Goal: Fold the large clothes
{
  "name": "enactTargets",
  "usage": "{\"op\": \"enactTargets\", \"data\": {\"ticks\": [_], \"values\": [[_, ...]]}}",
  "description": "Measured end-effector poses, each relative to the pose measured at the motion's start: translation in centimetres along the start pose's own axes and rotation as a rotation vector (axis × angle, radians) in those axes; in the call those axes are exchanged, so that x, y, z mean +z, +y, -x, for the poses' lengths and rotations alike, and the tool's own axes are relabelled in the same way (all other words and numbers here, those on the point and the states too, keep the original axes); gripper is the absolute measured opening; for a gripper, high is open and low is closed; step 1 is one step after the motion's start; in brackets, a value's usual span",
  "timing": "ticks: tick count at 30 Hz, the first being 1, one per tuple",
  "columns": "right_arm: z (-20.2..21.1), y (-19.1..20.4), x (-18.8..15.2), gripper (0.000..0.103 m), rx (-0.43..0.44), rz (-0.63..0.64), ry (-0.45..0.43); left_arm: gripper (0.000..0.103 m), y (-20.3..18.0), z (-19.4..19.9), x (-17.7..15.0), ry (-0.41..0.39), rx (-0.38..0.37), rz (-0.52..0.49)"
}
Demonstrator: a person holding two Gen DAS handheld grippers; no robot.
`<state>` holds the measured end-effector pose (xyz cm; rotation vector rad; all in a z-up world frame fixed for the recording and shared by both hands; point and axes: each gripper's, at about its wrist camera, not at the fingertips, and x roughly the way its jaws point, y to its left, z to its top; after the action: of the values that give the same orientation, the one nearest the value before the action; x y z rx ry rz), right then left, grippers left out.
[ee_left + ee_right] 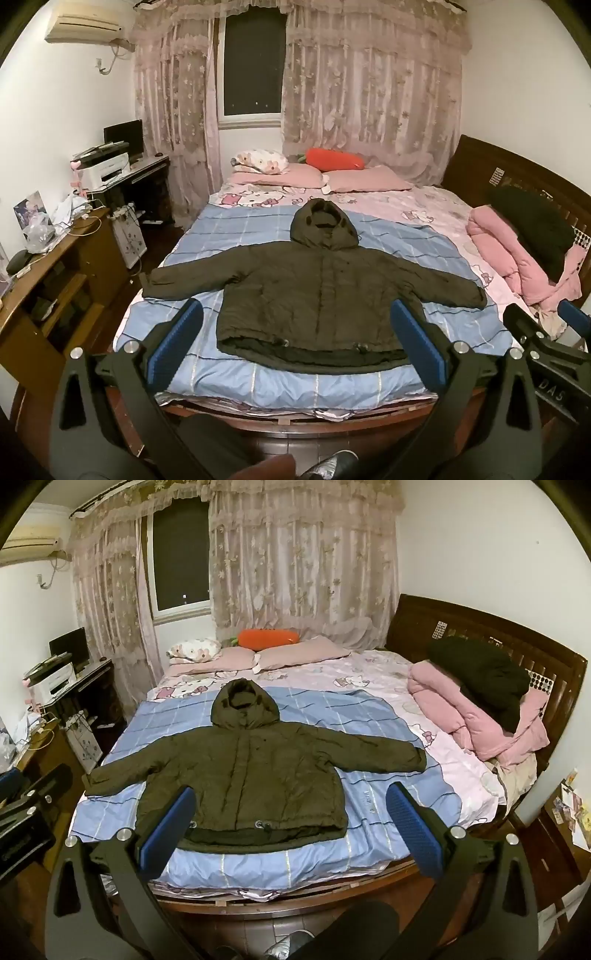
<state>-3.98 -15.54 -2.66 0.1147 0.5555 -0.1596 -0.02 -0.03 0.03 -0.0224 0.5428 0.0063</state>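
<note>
A dark olive hooded jacket (314, 291) lies flat and face up on a blue checked sheet (258, 384), sleeves spread out to both sides, hood toward the pillows. It also shows in the right wrist view (251, 775). My left gripper (295, 336) is open and empty, held above the foot of the bed in front of the jacket's hem. My right gripper (291, 819) is open and empty, at about the same distance, a little to the right. The right gripper also shows at the right edge of the left wrist view (546, 325).
Pink pillows (332, 177) and an orange plush (336, 158) lie at the far side. A rolled pink quilt (472, 716) with a dark garment (484, 679) on it sits by the wooden headboard (517, 642). A wooden desk (48, 280) stands left of the bed.
</note>
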Motion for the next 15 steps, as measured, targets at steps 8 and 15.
{"op": "enactTargets", "data": {"ticks": [8,15], "values": [[-0.01,0.52,0.00,0.102,-0.006,0.016,-0.006,0.101,-0.08,0.03,-0.13,-0.007,0.002,-0.004],[0.11,0.86,0.01,0.102,-0.007,0.016,-0.008,0.101,-0.12,0.06,-0.10,-0.011,0.003,-0.007]]}}
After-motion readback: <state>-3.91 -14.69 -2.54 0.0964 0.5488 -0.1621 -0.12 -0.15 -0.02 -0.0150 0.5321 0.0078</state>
